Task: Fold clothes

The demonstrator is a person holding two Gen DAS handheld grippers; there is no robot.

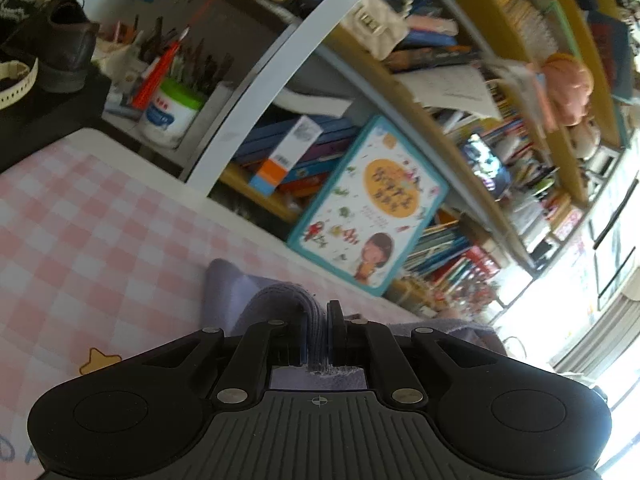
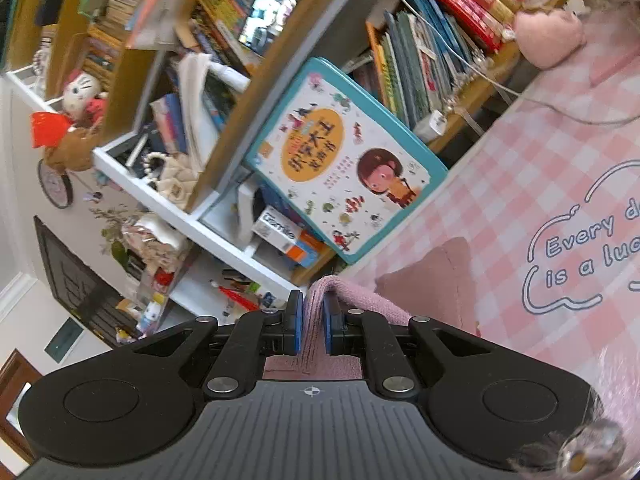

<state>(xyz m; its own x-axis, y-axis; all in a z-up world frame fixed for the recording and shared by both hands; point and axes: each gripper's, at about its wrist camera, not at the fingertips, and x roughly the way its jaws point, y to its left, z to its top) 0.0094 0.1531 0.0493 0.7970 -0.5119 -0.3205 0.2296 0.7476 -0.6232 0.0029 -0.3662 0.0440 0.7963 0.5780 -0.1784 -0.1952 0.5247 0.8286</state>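
Note:
My left gripper is shut on a ribbed edge of a garment that looks bluish-purple in this view. The cloth arches over the fingers and trails down onto the pink checked tablecloth. My right gripper is shut on a ribbed edge of a pink knit garment, which hangs off to the right over the tablecloth. Whether both hold the same garment cannot be told. Both grippers are tilted and lifted above the table.
A bookshelf packed with books lines the table's far edge, with a teal picture book leaning against it. A tub of pens and a brown shoe sit at the far left. A pink plush and a cable lie far right.

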